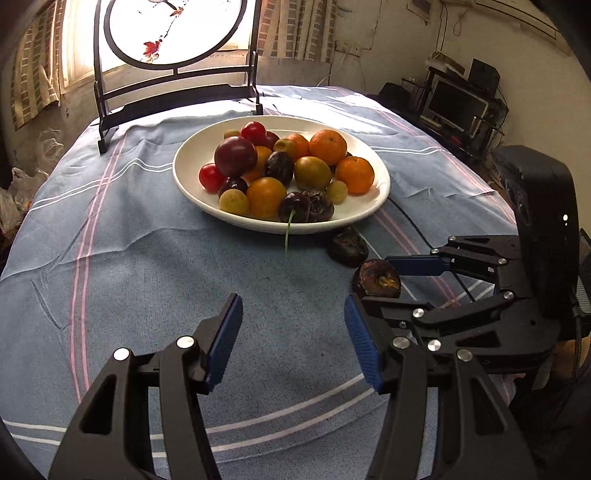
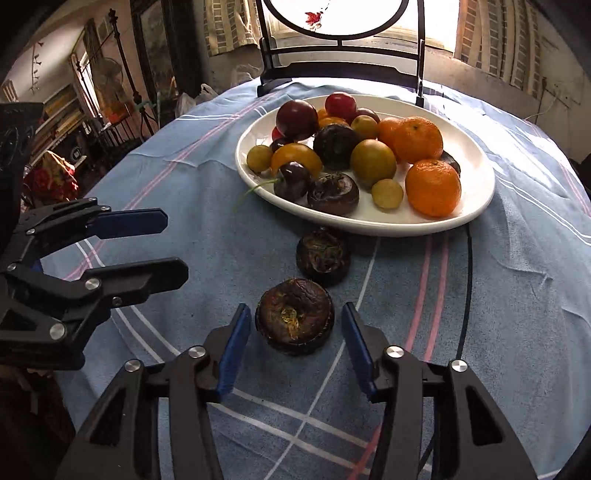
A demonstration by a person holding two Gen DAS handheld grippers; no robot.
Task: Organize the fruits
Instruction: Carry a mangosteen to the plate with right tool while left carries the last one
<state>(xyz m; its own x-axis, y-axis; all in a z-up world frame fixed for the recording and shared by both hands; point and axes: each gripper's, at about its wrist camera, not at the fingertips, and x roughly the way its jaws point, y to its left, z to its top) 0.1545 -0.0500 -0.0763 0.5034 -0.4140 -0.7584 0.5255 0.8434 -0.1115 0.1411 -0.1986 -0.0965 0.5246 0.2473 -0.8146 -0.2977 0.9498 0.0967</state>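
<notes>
A white plate (image 1: 192, 184) (image 2: 476, 206) on the blue tablecloth holds oranges (image 1: 328, 147), red and dark plums, green-yellow fruits and a dark water chestnut (image 2: 333, 193). Two more dark water chestnuts lie on the cloth in front of the plate: a far one (image 2: 323, 256) (image 1: 348, 246) and a near one (image 2: 294, 320) (image 1: 377, 278). My right gripper (image 2: 293, 350) (image 1: 373, 280) is open, its blue pads either side of the near chestnut, not touching it. My left gripper (image 1: 293, 343) (image 2: 173, 245) is open and empty over bare cloth, left of the chestnuts.
A black wooden stand with a round painted screen (image 1: 177, 33) stands at the table's far edge behind the plate. A black cable (image 2: 469, 295) runs across the cloth right of the chestnuts. Shelves and a monitor (image 1: 454, 105) are beyond the table.
</notes>
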